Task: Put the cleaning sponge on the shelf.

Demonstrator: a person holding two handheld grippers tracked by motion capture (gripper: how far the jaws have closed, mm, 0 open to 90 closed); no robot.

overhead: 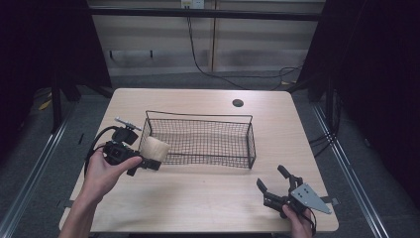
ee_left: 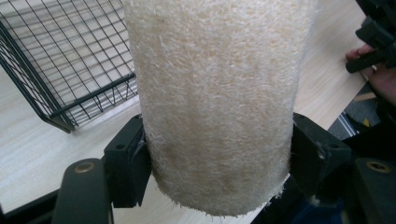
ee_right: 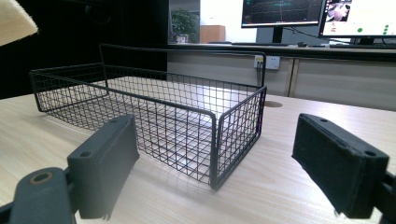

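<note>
The left gripper [overhead: 148,162] is clamped on a cream fibrous roll [overhead: 154,148] — a rough cylinder of pale bristly material. In the left gripper view the roll [ee_left: 215,102] runs off the top edge, so its far end cannot be seen; its near end hangs just past the two jaws pressing its sides. Its long axis runs along the line of the jaws, away from the hand. In the high view it sits at the near left corner of the black wire basket [overhead: 250,144], touching or overlapping the rim; whether it rests on the wire cannot be told.

No label or writing is readable on the roll or basket. The screens behind the table in the right gripper view are too small to read.

The right gripper [overhead: 274,186] sits at the near right of the wooden table [overhead: 198,198], jaws spread wide and holding nothing — well apart from the basket.
</note>
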